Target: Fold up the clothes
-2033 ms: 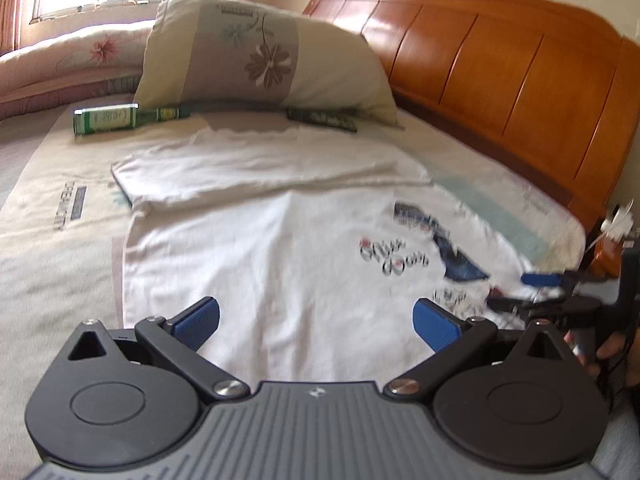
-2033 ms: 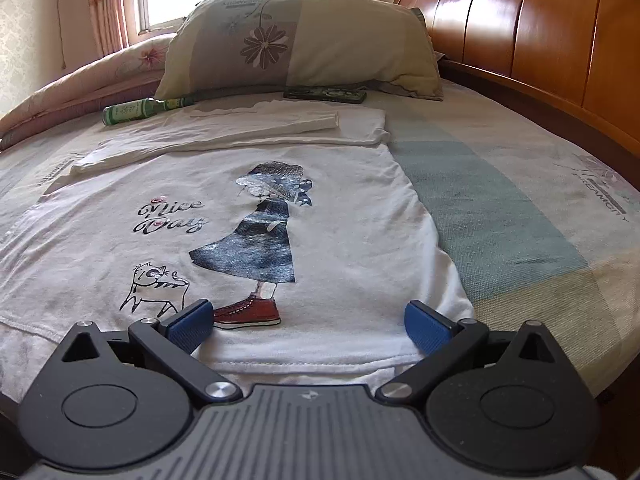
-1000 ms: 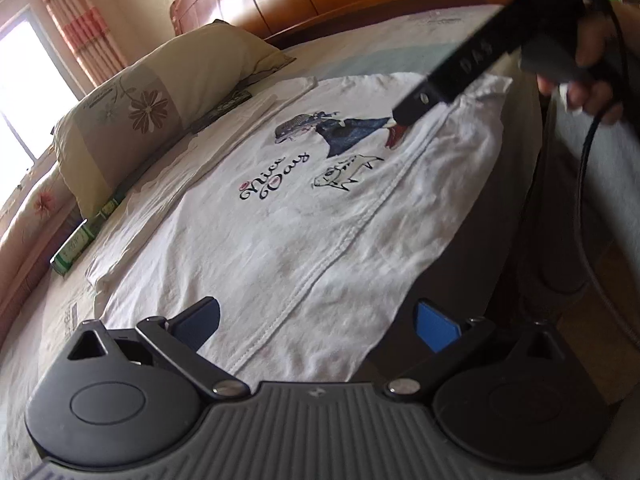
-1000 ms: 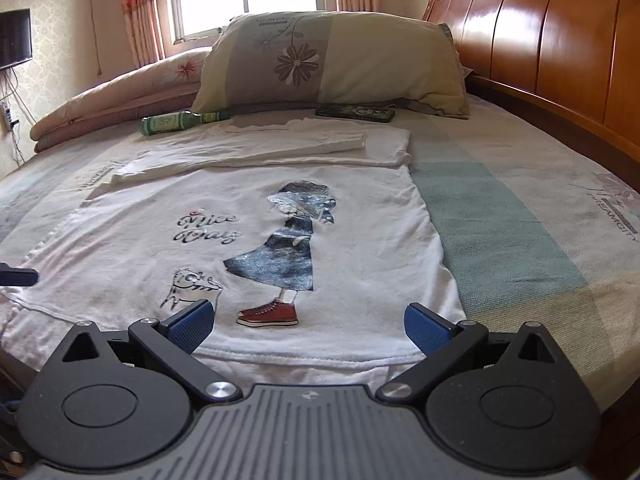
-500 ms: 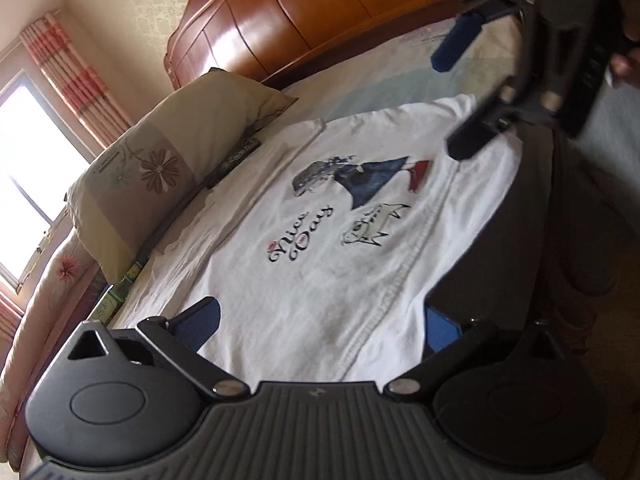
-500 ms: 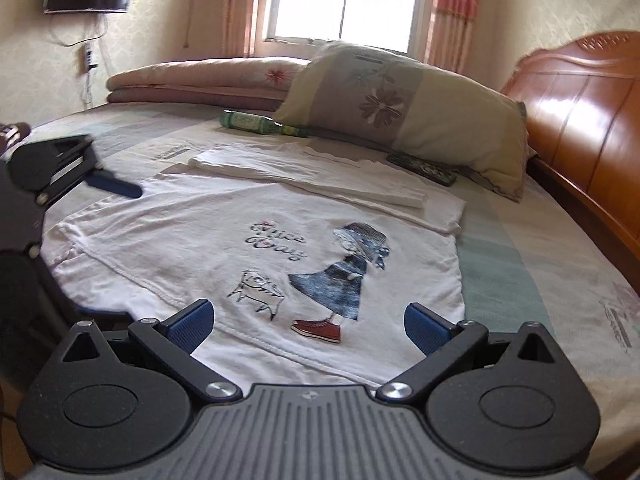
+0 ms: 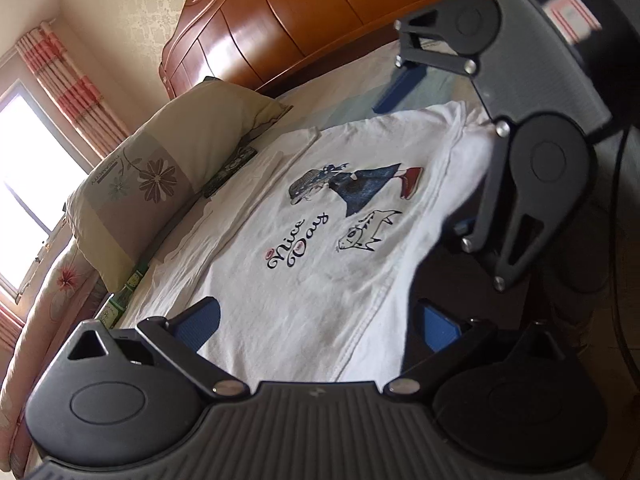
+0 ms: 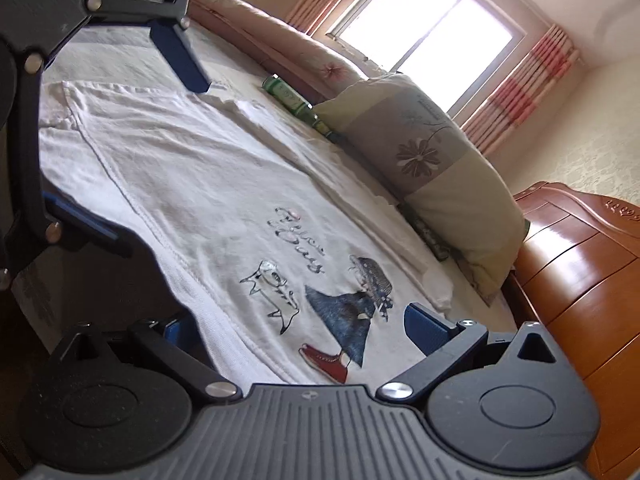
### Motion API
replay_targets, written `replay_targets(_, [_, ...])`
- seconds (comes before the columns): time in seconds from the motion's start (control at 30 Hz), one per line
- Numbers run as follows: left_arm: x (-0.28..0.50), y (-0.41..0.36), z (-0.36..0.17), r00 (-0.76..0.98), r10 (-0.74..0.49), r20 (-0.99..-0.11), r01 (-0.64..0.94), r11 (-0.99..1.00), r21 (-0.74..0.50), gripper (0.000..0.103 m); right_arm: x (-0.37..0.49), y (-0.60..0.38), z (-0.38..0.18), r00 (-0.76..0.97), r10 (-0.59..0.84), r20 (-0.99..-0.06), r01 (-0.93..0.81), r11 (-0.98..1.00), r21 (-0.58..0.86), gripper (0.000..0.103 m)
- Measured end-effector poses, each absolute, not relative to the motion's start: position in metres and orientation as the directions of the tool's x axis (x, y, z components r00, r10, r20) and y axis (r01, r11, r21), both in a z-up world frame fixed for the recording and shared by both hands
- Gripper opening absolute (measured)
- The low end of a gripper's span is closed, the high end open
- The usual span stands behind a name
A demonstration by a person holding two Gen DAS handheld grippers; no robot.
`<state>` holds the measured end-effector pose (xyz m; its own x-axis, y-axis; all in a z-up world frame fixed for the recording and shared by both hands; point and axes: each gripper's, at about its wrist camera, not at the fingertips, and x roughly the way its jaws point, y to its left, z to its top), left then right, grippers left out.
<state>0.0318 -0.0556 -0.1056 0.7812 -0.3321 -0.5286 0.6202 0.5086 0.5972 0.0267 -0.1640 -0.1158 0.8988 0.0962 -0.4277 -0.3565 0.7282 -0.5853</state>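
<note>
My left gripper (image 7: 318,322) is hanging at the bed's edge with its jaws spread wide, gripping nothing; the hem of the shirt (image 7: 320,248) is lying between the blue pads (image 7: 200,320) without touching either, as far as I can tell. My right gripper (image 8: 304,326) is doing the same at the other end of the hem: jaws wide apart, empty, with the red shoe of the print just ahead of them.

The shirt is lying flat and face up on the bed (image 8: 120,46), its hem drooping over the near edge. The print, a girl in a blue dress, a small cat and the words "Nice Day", is sitting in the lower half. At the far end its sleeves are lying folded in across the chest.

Each gripper is showing in the other's view: the right one (image 7: 424,152) is tilting in over the hem corner, one blue pad above the bed and the other below the edge, and the left one (image 8: 120,160) is straddling the opposite corner likewise.

Past the shirt, a green bottle (image 8: 288,96) and a dark remote (image 7: 230,168) are lying against a flowered pillow (image 7: 160,168). Behind that a wooden headboard (image 7: 312,28) is rising, with a window (image 8: 424,24) and striped curtains (image 8: 520,80) beyond.
</note>
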Motion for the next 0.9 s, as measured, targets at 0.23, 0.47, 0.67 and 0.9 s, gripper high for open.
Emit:
replay_targets(0.23, [0.038,-0.064,-0.123,0.858,-0.225,-0.461,0.51,0.469,0.721,0.102,0.029,-0.168,-0.112,0.901,0.105,-0.42,-0.357,0.729,-0.584,0.103])
replay_targets(0.47, [0.037,-0.033,-0.133,0.898,-0.109,-0.427,0.432,0.416,0.8,0.102,0.036,-0.167,-0.13,0.904,0.031,-0.427,-0.341,0.656,-0.673,0.103])
replay_targets(0.67, [0.042,-0.015,-0.134,0.915,-0.03,-0.402,0.376,0.425,0.824,0.103,0.044,-0.184,-0.138,0.919,-0.078,-0.386,-0.282,0.553,-0.784,0.103])
replay_targets(0.9, [0.051,-0.029,-0.135,0.923,-0.024,-0.385,0.358,0.424,0.832,0.103,0.046,-0.18,-0.146,0.943,-0.089,-0.319,-0.242,0.474,-0.847,0.103])
